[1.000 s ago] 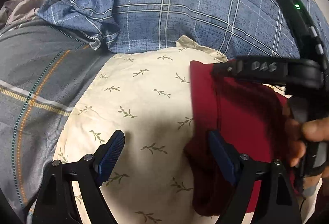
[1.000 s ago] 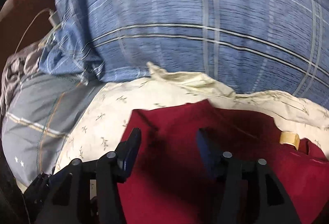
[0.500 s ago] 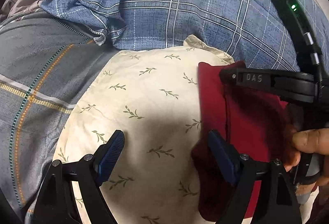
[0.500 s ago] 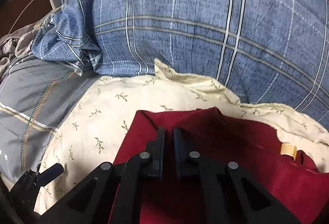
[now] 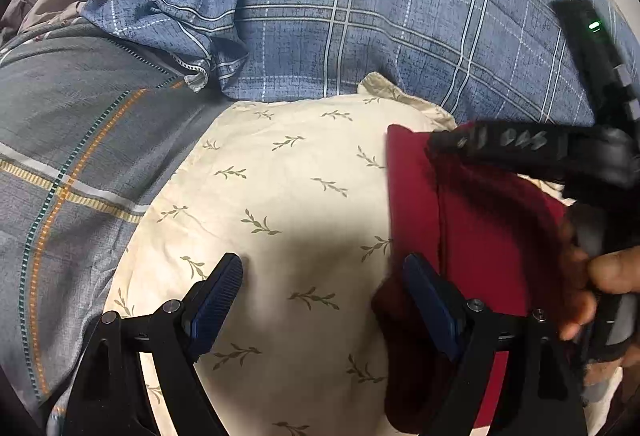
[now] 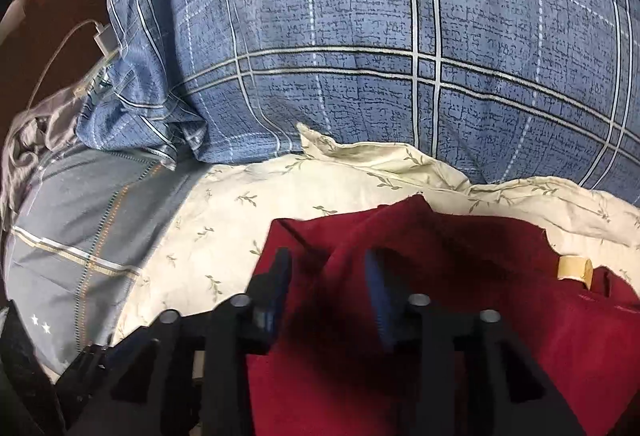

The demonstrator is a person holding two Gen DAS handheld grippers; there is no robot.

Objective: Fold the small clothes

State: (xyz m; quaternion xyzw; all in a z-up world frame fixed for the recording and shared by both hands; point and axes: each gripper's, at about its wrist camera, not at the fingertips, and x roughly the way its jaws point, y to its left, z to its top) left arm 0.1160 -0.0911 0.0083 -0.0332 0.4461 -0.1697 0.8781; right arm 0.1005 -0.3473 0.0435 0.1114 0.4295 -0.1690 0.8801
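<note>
So the red cloth (image 6: 460, 316) is lying on a cream pillow (image 5: 288, 203) with a little leaf print, over toward the pillow's right side, and its left edge runs pretty much straight up and down in the left wrist view. There's a small tan tag (image 6: 576, 268) on it near the far right. The left gripper (image 5: 324, 284) is spread wide with nothing in it, one pad over bare pillow and the other right at the cloth's left edge, can't tell if it actually touches. The right gripper (image 6: 326, 288) sits over the top left part of the cloth and its jaws are opening, a raised fold of red fabric sits between the pads but they aren't pinching it as far as I can see. In the left view you can also see a hand (image 5: 600, 284) wrapped around the right tool's handle. Behind the pillow there's a big blue plaid duvet (image 6: 360, 35), a grey plaid sheet (image 5: 80, 155) off to the left, and a white charger (image 6: 105, 37) with its cable up in the far left corner.
</note>
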